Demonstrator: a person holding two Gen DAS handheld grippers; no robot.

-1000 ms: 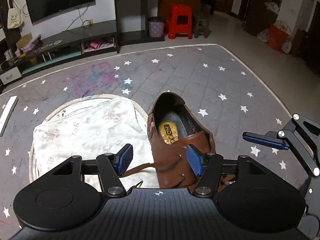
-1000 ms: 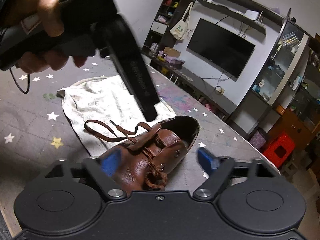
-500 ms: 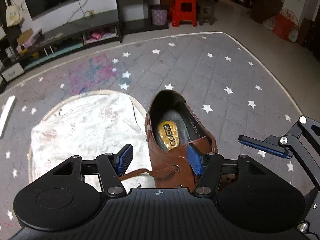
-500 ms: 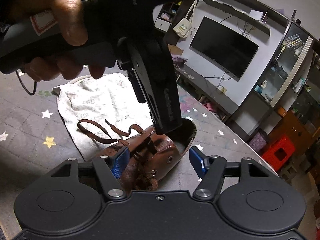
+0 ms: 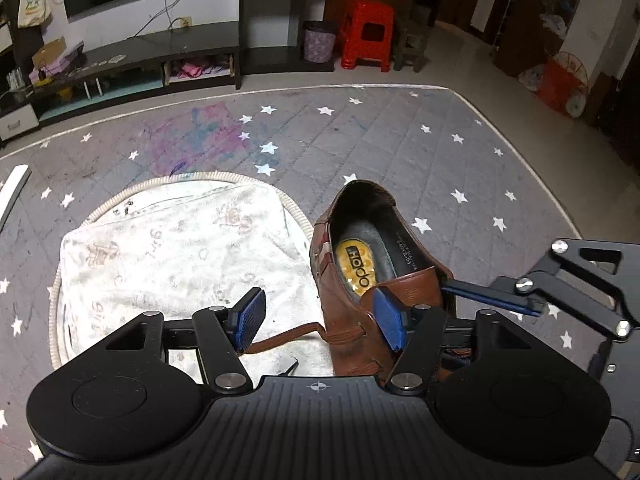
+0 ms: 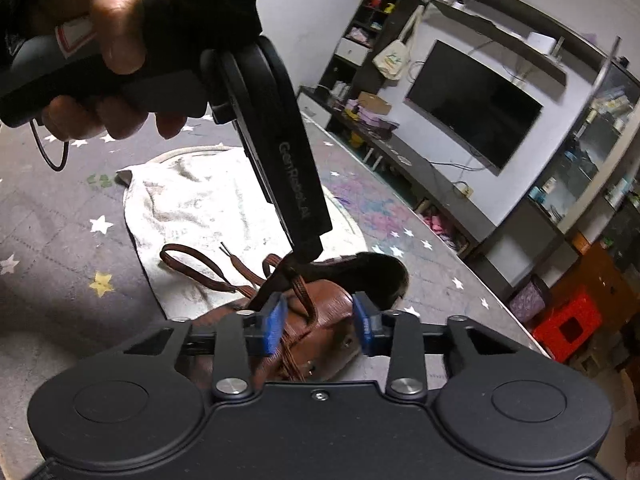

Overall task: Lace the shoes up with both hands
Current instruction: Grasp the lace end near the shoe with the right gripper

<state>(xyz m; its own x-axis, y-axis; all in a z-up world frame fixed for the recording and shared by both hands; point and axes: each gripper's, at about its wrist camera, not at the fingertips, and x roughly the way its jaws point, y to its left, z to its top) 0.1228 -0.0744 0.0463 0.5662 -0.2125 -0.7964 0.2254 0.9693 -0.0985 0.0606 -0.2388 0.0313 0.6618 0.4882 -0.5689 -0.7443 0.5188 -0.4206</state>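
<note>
A brown leather shoe [image 5: 372, 264] with a yellow insole label stands on the star rug beside a white towel [image 5: 180, 256]. Its brown lace [image 5: 280, 336] trails left over the towel. My left gripper [image 5: 318, 320] is open just above the shoe's tongue, its right pad against the leather. In the right wrist view the shoe [image 6: 332, 320] lies between the open blue pads of my right gripper [image 6: 318, 322], with a lace loop [image 6: 304, 296] rising between them. The left gripper's body [image 6: 288, 184] points down at the shoe's opening.
The grey star rug [image 5: 400, 140] spreads around. A TV stand [image 5: 132, 64], a red stool [image 5: 368, 32] and a purple bin [image 5: 318, 42] stand at the far wall. A lace loop [image 6: 192, 264] lies on the towel [image 6: 192, 200].
Both grippers have come closer to the shoe. My right gripper's pads have narrowed around the shoe's front. The left gripper has dropped toward the tongue.
</note>
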